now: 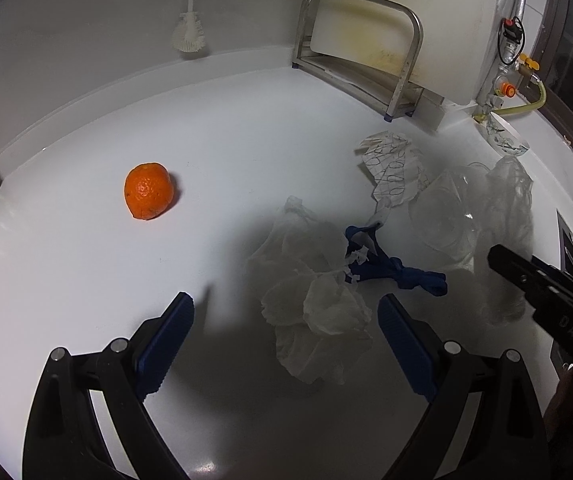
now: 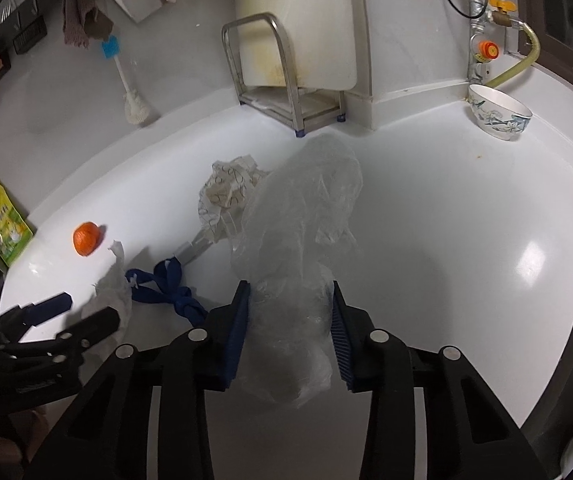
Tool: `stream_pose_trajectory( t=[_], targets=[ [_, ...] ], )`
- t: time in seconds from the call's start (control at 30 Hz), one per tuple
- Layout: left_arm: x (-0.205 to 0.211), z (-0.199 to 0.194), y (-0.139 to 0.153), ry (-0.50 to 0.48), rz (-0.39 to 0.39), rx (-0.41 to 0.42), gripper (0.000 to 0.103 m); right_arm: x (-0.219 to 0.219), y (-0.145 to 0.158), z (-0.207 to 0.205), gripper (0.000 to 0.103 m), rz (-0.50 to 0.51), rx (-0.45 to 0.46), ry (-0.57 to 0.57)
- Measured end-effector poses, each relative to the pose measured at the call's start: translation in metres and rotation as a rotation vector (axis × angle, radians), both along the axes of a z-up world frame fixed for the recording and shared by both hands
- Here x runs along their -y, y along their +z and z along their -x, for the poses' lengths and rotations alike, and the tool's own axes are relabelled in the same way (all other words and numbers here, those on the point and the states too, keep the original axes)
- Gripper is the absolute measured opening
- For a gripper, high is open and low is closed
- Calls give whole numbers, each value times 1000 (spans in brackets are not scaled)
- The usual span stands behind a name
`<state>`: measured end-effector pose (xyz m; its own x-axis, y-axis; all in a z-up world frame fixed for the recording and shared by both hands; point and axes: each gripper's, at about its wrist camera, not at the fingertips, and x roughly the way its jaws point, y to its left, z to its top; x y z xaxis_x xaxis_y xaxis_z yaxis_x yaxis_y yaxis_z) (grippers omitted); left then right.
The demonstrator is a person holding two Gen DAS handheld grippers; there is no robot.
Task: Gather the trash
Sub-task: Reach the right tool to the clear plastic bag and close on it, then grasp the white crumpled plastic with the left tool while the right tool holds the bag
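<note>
My left gripper [image 1: 286, 316] is open just above the white counter, its jaws on either side of a crumpled white tissue [image 1: 314, 304]. A knotted blue strap [image 1: 398, 272] lies beside the tissue, with a patterned paper scrap [image 1: 394, 168] beyond. My right gripper [image 2: 290, 300] is open around a clear plastic bag [image 2: 298, 232], its pads close to the bag's sides. The bag also shows in the left wrist view [image 1: 482, 220]. An orange [image 1: 148, 196] sits apart at the left.
A metal rack [image 2: 282, 80] holding a cutting board stands at the back wall. A patterned bowl [image 2: 500, 114] sits back right near gas fittings [image 2: 482, 48]. A yellow-green pouch [image 2: 4, 230] leans at the left. A brush [image 1: 190, 32] hangs on the wall.
</note>
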<state>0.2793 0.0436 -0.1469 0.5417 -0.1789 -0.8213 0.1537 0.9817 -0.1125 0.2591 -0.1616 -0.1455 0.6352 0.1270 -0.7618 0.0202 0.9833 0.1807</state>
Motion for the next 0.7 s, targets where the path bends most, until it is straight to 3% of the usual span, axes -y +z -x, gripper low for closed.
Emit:
stream_pose_trajectory(
  t=[0.23,0.4,0.47,0.57,0.7],
  targets=[
    [-1,1,-3,7,-12,5,90,4,6,7,36,-24,11,-26],
    [-2,2,-2,-1,-1,0,68,5,8,16,36,-30,13,-42],
    [-4,2,-2,2,9,-10,48,5,8,20,36,-30,12,-46],
    [-7,4,-3,4,24,-29,28,5,9,26,36,-34,8,-50],
    [-14,10,3,6,28,-20,25,4,12,36,36,-47,4,-55]
  ],
)
